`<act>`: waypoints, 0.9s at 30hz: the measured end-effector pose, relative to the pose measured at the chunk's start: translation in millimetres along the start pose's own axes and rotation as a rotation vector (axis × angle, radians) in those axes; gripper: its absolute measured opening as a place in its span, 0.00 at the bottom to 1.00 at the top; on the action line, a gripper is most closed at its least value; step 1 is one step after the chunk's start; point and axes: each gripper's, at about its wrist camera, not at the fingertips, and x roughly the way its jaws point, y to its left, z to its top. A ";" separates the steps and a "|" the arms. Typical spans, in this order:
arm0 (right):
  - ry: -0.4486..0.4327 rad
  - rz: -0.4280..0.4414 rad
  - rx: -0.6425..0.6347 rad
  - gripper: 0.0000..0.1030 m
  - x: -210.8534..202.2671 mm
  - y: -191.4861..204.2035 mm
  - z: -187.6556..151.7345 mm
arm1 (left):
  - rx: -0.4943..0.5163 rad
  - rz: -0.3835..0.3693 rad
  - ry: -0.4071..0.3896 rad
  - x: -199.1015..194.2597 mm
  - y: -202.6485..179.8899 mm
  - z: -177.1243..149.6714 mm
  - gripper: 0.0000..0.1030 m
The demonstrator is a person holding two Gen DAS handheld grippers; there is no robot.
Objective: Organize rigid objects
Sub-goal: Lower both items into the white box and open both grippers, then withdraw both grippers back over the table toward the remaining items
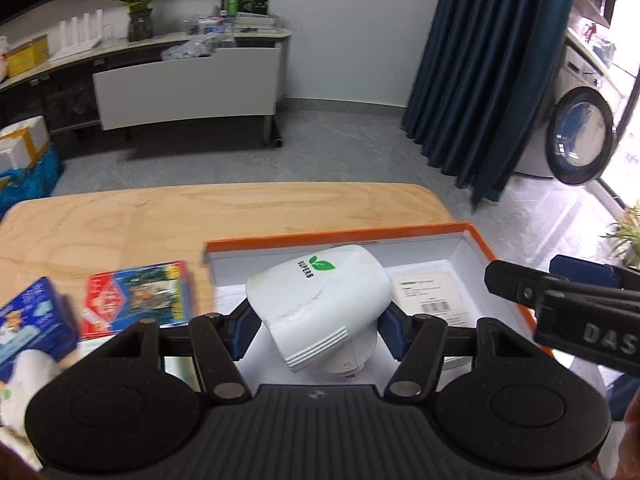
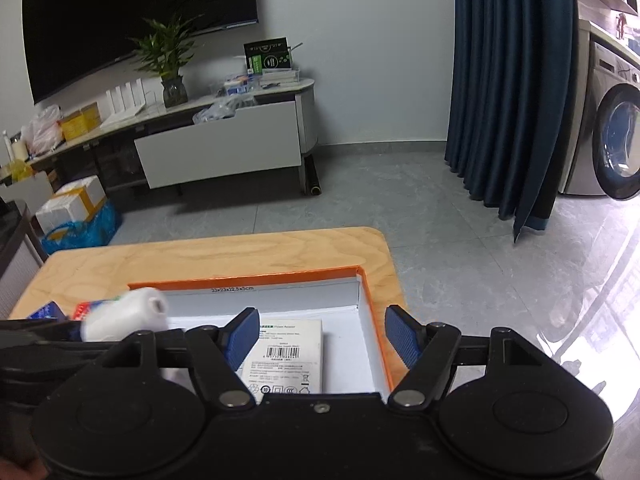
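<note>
My left gripper [image 1: 318,330] is shut on a white plastic device [image 1: 320,300] with a green leaf logo, its blue pads pressed on both sides. The device hangs over the left part of an open orange-rimmed box [image 1: 476,240]. A flat white carton with a barcode label [image 1: 432,296] lies on the box floor. My right gripper [image 2: 323,336] stands open over the box's right end [image 2: 370,312], directly above that carton [image 2: 288,356], with nothing between its pads. The held device [image 2: 128,314] shows at the left of the right wrist view. The right gripper [image 1: 528,276] reaches in from the right.
On the wooden table [image 1: 120,220], left of the orange box, lie a red carton [image 1: 136,300], a blue carton [image 1: 32,320] and a white object [image 1: 24,384]. Beyond the table's far edge are grey floor, a low cabinet [image 2: 220,152], a blue curtain [image 2: 508,100] and a washing machine [image 2: 612,140].
</note>
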 end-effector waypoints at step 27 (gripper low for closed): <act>-0.046 0.013 0.037 0.83 -91.6 32.7 -31.9 | 0.076 0.121 -0.038 -88.5 7.9 -34.5 1.00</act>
